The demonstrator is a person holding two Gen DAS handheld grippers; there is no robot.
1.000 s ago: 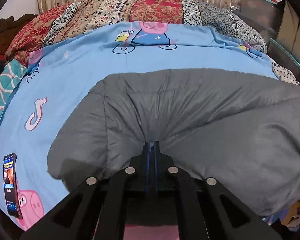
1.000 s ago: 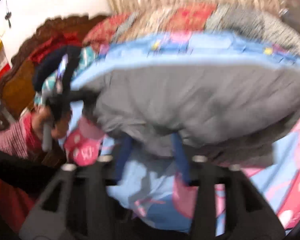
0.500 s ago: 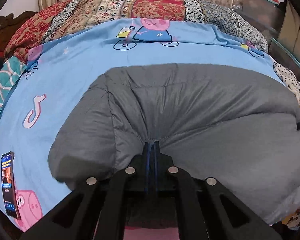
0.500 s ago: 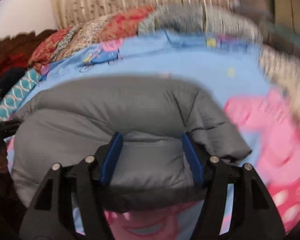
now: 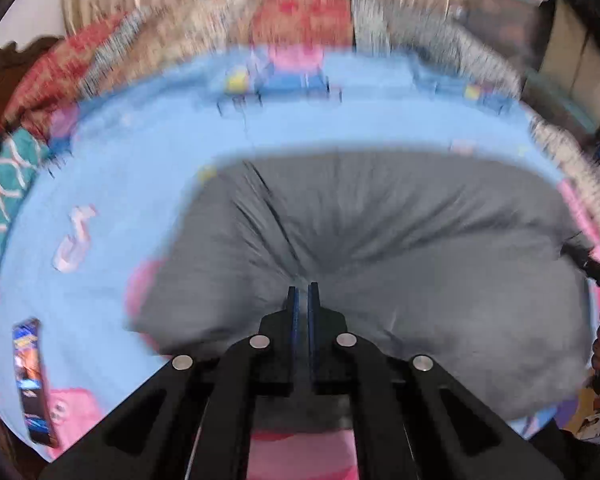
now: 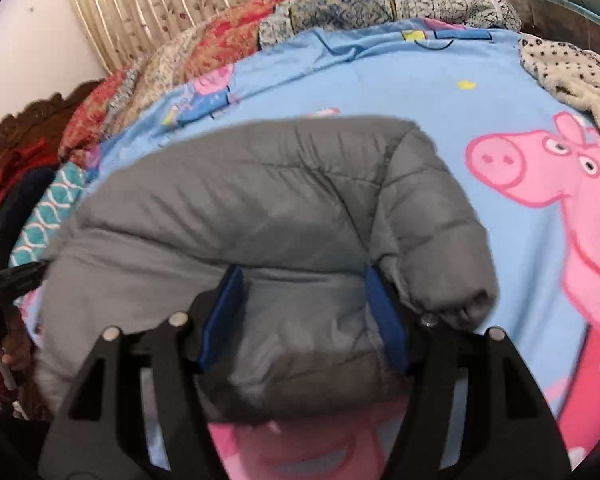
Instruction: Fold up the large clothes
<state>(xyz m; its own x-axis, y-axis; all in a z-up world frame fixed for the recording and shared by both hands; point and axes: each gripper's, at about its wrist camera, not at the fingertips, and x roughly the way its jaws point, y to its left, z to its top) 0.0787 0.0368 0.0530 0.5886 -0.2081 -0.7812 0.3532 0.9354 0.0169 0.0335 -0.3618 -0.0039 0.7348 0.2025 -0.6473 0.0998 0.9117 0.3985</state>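
Puffy grey quilted jacket [image 6: 260, 200] on blue cartoon bedsheet [image 6: 380, 80]: soft, light, slippery. Left tool [image 5: 301, 292] clenched on hem, 6 o'clock; right tool [image 6: 304, 280] released. Grip seams.

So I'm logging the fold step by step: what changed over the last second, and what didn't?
The right gripper swung in from the side and now straddles the gray puffer jacket's near edge, jaws open. The left gripper stays pinched on the jacket, and its view has just blurred with motion. The jacket still lies on the blue cartoon bedsheet, and the phone stays put.
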